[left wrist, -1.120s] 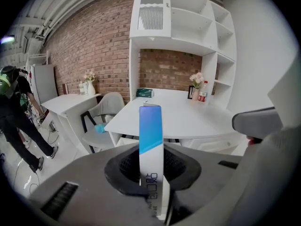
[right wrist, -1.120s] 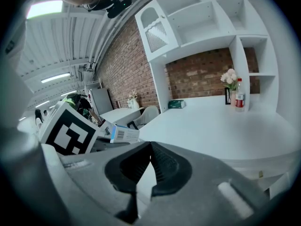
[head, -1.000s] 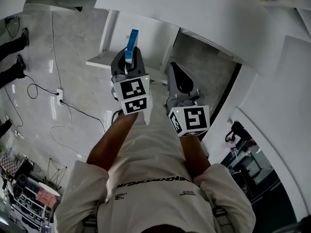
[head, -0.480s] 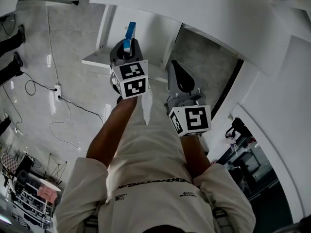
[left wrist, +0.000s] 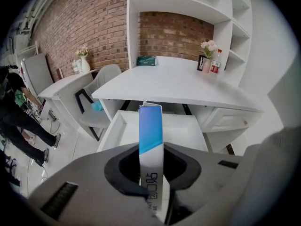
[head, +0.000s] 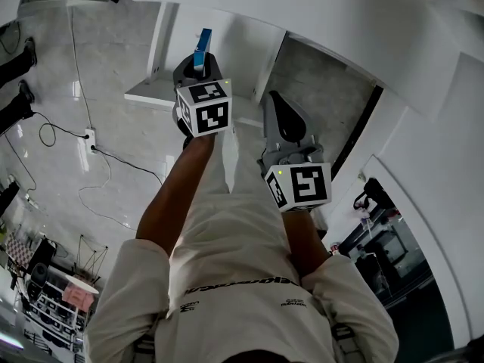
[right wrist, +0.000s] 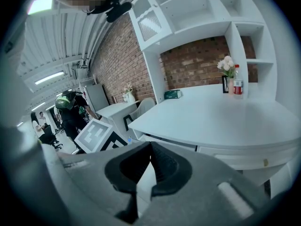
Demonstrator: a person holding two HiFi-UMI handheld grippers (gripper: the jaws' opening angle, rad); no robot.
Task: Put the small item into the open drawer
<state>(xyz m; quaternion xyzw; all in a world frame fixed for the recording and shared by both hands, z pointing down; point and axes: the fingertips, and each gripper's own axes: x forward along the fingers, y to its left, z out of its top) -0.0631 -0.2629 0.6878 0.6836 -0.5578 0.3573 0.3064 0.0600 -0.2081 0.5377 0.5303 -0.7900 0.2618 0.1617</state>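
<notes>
Blue at one end and white with dark print at the other, the box point(left wrist: 151, 135) stands upright between the jaws of my left gripper point(head: 200, 61). The jaws are only partly open and press on the box's two broad faces, and its blue end sticks out well past the tips. In the left gripper view the drawer point(left wrist: 112, 128) lies straight ahead of and below the box. It is pulled out from under the front edge of the desk point(left wrist: 178, 81), and its white floor shows on both sides of the box. The box is held above the drawer, not in it.

My right gripper point(right wrist: 150, 147) hangs just beside the left one, on its right. Its jaw tips meet, with nothing between them. The left gripper's marker cube point(right wrist: 96, 134) shows at the left of the right gripper view.

Further out, a green tissue box point(left wrist: 147, 60) sits at the desk's back edge. Flowers point(left wrist: 207, 55) and a bottle point(left wrist: 215, 67) stand near its back right corner. A pale chair point(left wrist: 106, 76) stands left of the desk, in front of the brick wall point(left wrist: 84, 27).
</notes>
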